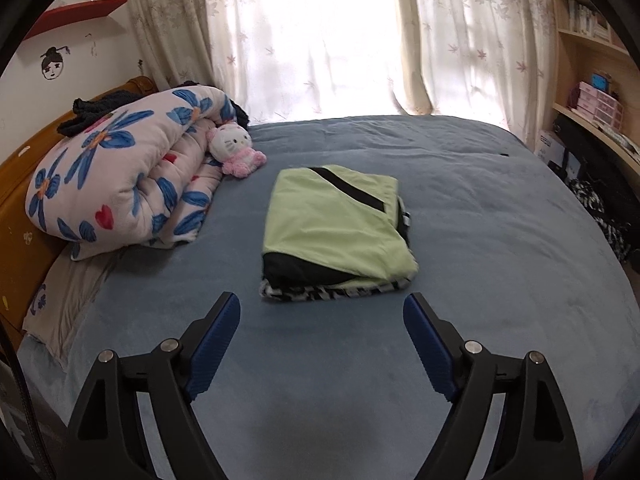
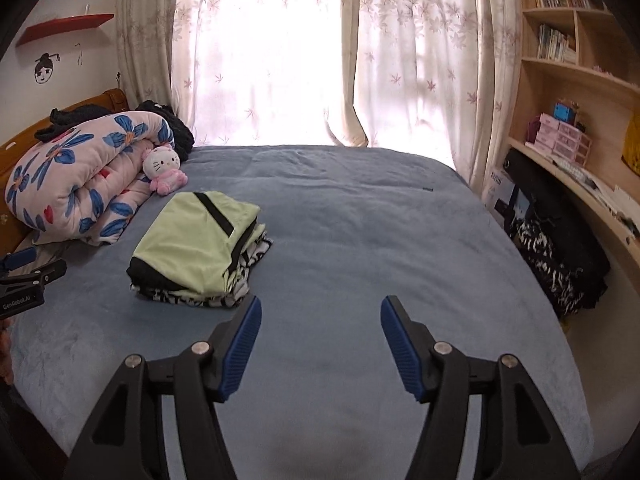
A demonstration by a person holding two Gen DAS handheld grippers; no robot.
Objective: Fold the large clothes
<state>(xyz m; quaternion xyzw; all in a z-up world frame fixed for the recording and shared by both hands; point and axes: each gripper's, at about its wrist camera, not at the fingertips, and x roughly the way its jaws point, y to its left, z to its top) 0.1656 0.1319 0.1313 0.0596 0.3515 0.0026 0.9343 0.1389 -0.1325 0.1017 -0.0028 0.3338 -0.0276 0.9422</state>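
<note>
Left gripper point(image 1: 322, 308), right gripper point(image 2: 321, 312): both spread, empty, angled down, above bed point(image 1: 480, 240).

Green/black garment point(image 1: 336, 224) folded on bed point(image 1: 480, 240)

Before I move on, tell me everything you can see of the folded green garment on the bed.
The folded green garment is pale green soft fabric with a black diagonal stripe and a black corner panel. It lies flat as a compact rectangle on a folded black-and-white zebra-print piece, which rests on the blue bed cover. Nothing else touches it; both hand-held grippers are clear of it.
</note>
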